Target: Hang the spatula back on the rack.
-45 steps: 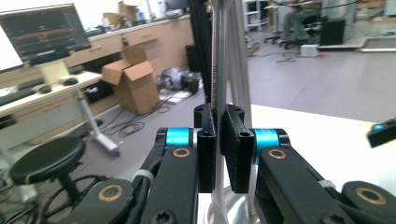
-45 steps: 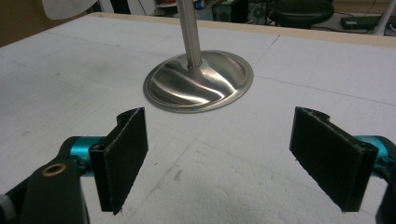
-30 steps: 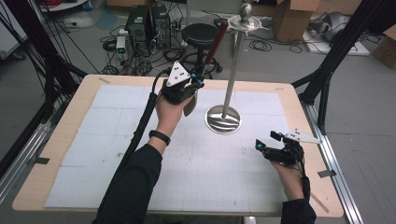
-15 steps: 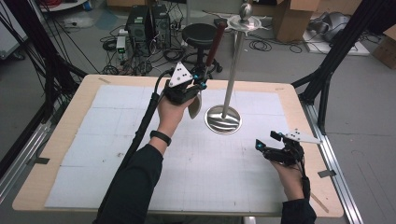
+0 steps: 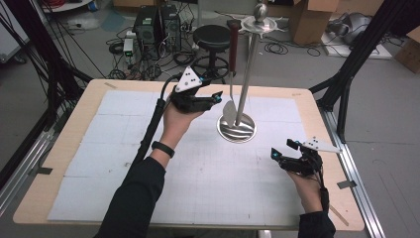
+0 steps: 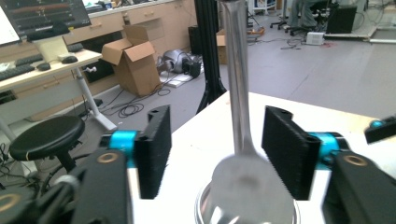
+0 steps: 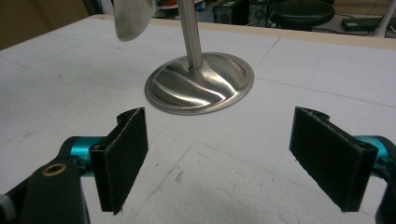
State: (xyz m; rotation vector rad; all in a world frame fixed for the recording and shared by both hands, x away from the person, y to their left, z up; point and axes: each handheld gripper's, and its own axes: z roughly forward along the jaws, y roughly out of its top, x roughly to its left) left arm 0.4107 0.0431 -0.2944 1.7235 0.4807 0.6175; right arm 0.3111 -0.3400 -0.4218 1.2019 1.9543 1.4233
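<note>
A steel stand [image 5: 237, 130] with a round base and a tall pole sits right of the table's middle. A spoon [image 5: 229, 112] with a dark red handle hangs from its top, bowl down just above the base. My left gripper [image 5: 212, 91] is open, close to the left of the spoon's bowl. In the left gripper view the blurred spoon [image 6: 247, 182] hangs between the left gripper [image 6: 217, 149]'s spread jaws, untouched. My right gripper [image 5: 281, 148] is open near the right edge. The right gripper [image 7: 233, 158] faces the stand's base [image 7: 201, 84], with the spoon's bowl [image 7: 133, 18] above.
A white gridded sheet [image 5: 148, 163] covers the wooden table. Beyond the far edge stand a black stool [image 5: 211, 35], computer cases [image 5: 156, 25] with cables and cardboard boxes [image 5: 307, 20]. Black frame legs [image 5: 346, 74] rise at the table's right.
The spoon, earlier tilted toward the left gripper with its bowl at the jaws, now hangs straight beside the pole. The left gripper has opened and shifted slightly. The right gripper has not moved.
</note>
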